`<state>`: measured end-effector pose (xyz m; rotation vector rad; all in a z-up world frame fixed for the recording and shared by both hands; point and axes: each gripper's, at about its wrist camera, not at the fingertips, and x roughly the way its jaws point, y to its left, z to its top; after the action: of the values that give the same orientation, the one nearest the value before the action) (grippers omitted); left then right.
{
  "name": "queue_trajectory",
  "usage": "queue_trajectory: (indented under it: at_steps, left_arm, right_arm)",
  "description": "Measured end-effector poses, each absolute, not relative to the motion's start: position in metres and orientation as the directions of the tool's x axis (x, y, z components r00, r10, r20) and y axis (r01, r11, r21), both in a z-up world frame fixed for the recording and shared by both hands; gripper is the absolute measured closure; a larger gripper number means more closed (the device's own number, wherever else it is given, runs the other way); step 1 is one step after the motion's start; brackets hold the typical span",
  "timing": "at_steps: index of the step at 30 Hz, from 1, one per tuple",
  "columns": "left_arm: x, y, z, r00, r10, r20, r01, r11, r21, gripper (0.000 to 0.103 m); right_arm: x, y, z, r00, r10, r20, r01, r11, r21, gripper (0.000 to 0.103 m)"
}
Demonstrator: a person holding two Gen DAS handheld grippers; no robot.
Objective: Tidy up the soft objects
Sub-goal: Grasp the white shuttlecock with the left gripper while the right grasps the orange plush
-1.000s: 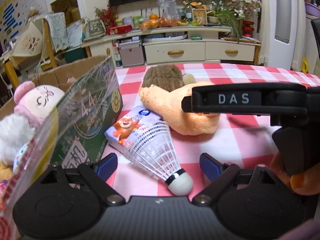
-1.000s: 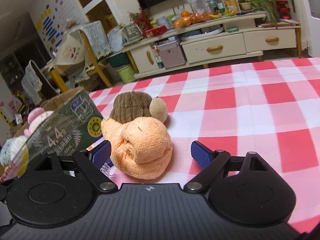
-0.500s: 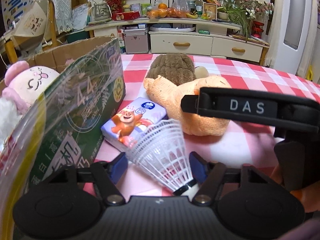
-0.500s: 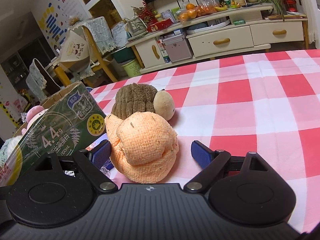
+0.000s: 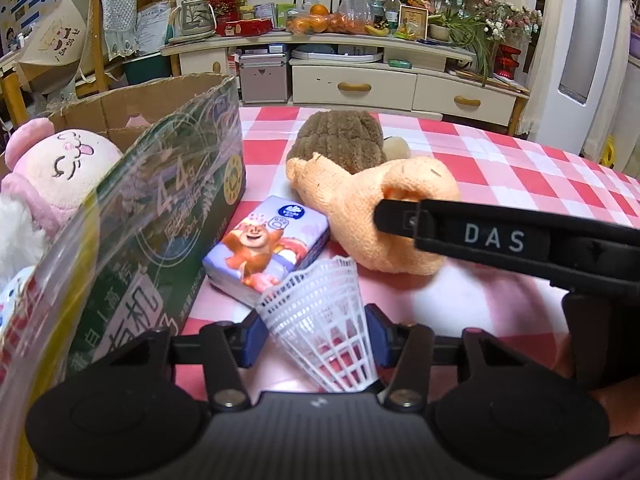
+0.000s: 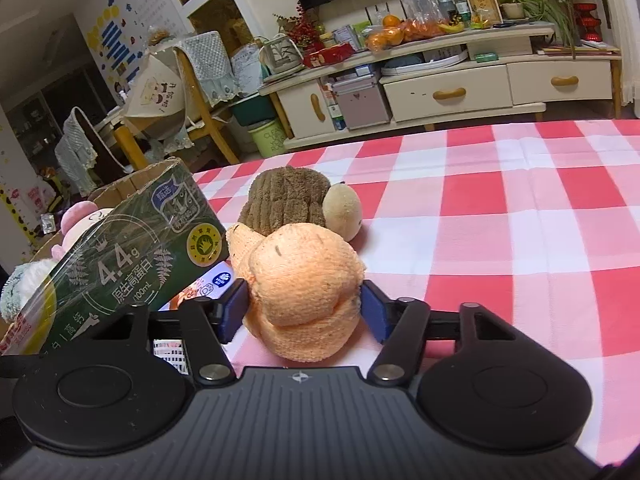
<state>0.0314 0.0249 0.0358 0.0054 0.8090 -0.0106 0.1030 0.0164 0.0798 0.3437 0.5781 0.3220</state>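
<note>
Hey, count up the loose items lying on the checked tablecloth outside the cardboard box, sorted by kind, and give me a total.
Plush or knitted soft toys: 2, the orange knitted toy and the brown hedgehog plush
Tissue packs: 1, the tissue pack
Shuttlecocks: 1, the white shuttlecock
Total: 4

Orange plush toy (image 6: 304, 292), brown ribbed plush (image 6: 286, 200), white shuttlecock (image 5: 324, 316), red-and-white checked tablecloth (image 6: 520, 216), green carton (image 6: 132, 256).
</note>
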Motion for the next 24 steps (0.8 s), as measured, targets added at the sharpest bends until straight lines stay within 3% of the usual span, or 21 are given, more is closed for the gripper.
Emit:
queue_trajectory:
  at_steps: [8, 24]
  left_arm:
    - [0.028, 0.026, 0.041, 0.693, -0.053, -0.719, 0.045, 0.999, -0.031, 0.062]
    - [0.011, 0.035, 0.070, 0.728, -0.153, -0.669, 0.106, 0.988, -0.110, 0.063]
  right_arm:
    - [0.092, -0.001, 0.081, 0.815, 0.332, -0.474, -0.135, 0.905, 0.403, 0.041]
    - [0.049, -0.027, 0.091, 0.867, 0.240, -0.436, -0.046, 0.910, 0.411, 0.043]
